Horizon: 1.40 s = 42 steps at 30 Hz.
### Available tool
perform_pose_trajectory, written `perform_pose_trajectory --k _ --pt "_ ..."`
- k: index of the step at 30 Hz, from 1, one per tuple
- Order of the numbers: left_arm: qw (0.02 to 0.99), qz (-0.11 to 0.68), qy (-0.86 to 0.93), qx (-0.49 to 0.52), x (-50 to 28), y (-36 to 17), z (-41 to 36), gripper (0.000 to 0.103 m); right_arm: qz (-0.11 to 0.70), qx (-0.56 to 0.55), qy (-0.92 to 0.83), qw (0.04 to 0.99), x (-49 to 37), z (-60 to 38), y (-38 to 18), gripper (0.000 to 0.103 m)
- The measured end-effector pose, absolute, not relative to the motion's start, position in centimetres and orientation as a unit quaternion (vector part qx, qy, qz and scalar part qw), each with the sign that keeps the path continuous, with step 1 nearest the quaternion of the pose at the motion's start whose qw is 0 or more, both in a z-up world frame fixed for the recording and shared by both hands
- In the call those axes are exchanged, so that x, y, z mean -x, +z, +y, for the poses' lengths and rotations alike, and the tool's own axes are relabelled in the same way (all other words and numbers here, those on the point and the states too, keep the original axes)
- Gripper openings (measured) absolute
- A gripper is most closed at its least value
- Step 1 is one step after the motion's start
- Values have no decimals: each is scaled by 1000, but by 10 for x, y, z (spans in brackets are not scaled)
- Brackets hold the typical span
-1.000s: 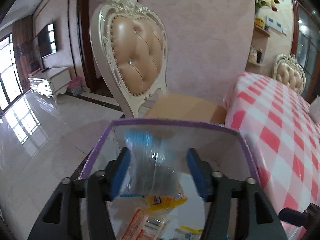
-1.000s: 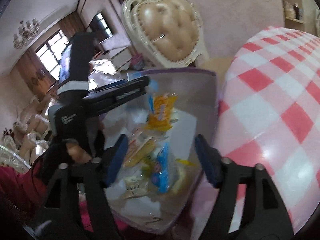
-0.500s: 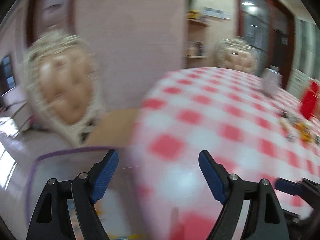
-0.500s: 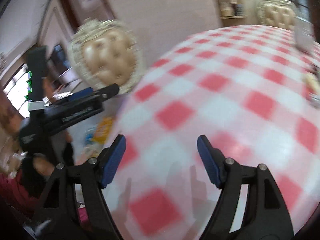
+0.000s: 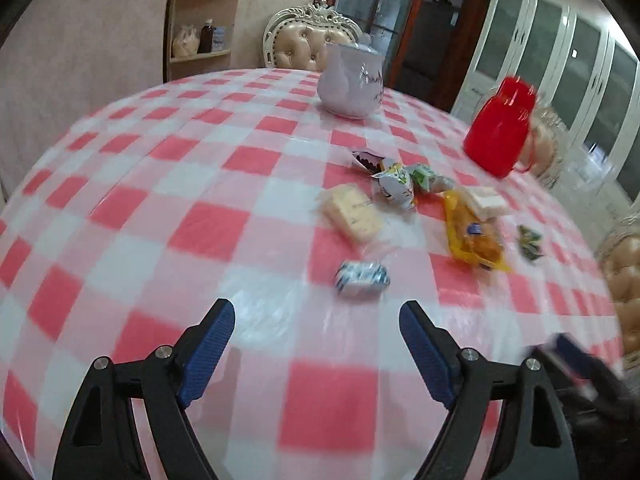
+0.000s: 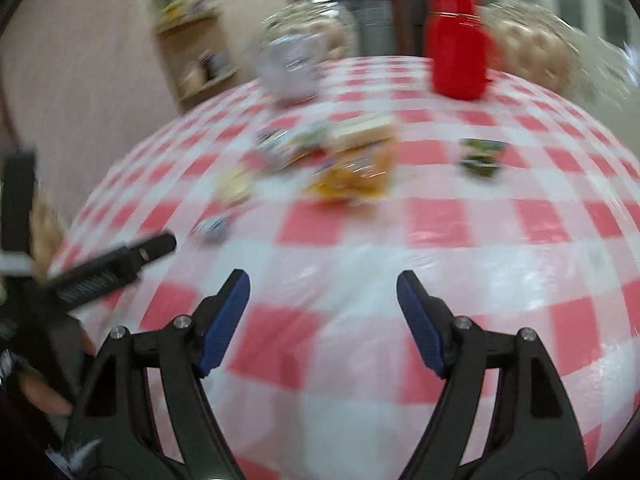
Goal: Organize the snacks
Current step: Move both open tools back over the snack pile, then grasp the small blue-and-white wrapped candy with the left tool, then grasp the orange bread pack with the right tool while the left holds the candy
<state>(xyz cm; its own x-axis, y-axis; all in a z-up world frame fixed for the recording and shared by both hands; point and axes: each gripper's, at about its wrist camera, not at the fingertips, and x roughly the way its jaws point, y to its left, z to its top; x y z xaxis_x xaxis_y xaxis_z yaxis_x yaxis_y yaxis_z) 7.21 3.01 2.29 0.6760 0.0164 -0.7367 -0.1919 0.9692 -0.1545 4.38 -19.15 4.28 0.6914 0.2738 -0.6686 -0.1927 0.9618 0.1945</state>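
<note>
Several wrapped snacks lie on the red-and-white checked table (image 5: 160, 216). Closest is a blue-and-white packet (image 5: 362, 278), just ahead and right of my left gripper (image 5: 316, 312), which is open and holds nothing. Behind it lie a pale yellow wafer pack (image 5: 352, 216), a white-and-green packet (image 5: 396, 184), a yellow bag (image 5: 474, 232) and a small green packet (image 5: 530, 242). The right wrist view is blurred. There my right gripper (image 6: 323, 280) hangs over bare cloth, its jaws opening with nothing between them. The yellow bag (image 6: 352, 176) and green packet (image 6: 480, 156) lie farther ahead.
A white jug (image 5: 352, 84) and a red jar (image 5: 502, 128) stand at the far side, with glass jars (image 5: 552, 140) beside the red one. A padded chair (image 5: 312, 44) and a corner shelf (image 5: 200, 20) are behind the table. The left gripper's body (image 6: 108, 272) shows at the right view's left edge.
Both grippers swung away from the clear purple-rimmed bin beside the chair and now face the table. The left let go of a blue-topped packet over the bin and its jaws stand wider.
</note>
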Motion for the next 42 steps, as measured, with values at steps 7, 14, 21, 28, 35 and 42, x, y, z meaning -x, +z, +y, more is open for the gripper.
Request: perform_pose_trajectory --k 7,14,21,28,35,42 --pt "906 413 66 63 -112 11 9 77 373 -116 106 914 -61 -245 47 78" --pt "902 425 26 71 -109 6 17 35 399 -112 99 905 -73 -258 24 78" --pt "912 401 25 88 -101 20 26 35 398 -125 117 901 -95 -244 23 79" --pt "919 378 18 108 -93 38 33 35 400 -124 101 902 -121 -200 23 81" --pt "917 380 8 121 -95 37 39 35 405 -78 37 910 -167 -150 22 81" --pt "910 389 2 144 -97 35 46 35 389 -169 0 906 -193 -181 26 83"
